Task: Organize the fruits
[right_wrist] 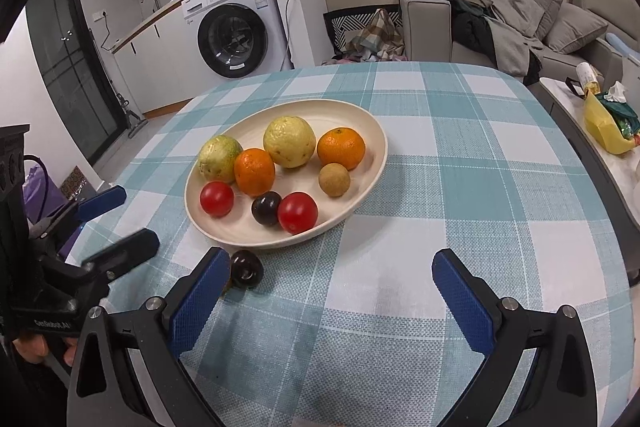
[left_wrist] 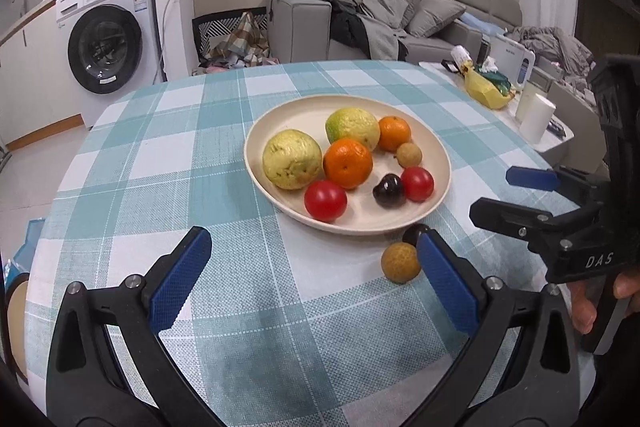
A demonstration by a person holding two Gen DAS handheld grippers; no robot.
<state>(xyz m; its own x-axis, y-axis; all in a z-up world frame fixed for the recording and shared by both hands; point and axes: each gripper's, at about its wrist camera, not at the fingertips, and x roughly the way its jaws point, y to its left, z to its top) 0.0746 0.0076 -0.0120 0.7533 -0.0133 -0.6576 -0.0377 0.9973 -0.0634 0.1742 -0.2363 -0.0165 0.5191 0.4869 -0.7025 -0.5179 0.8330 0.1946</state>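
Cream round plate point(left_wrist: 434, 143) sits mid-table, loaded: two yellow-green guavas point(left_wrist: 292, 159), two oranges point(left_wrist: 347, 163), two red tomatoes point(left_wrist: 325, 200), a dark cherry point(left_wrist: 389, 190), a tan longan point(left_wrist: 409, 154). Off the plate, on the teal-checked tablecloth point(left_wrist: 168, 163), a second tan longan point(left_wrist: 401, 262) lies just beside the rim, with what looks like another dark cherry point(right_wrist: 247, 268), half hidden. Left tongs point(left_wrist: 314, 255) spread wide, right tongs point(right_wrist: 326, 273) spread too, both holding nothing.

In the left wrist view a dark cherry point(left_wrist: 412, 233) on the worktop point(left_wrist: 168, 163) is mostly hidden behind the left hand-held gripper point(left_wrist: 314, 281); the right hand-held gripper point(left_wrist: 516, 193) is cut off by the right edge. In the right wrist view a brown fruit beside the loose cherry point(right_wrist: 247, 269) is almost wholly hidden behind a blue finger pad point(right_wrist: 198, 301); appliance labels are too small to read.
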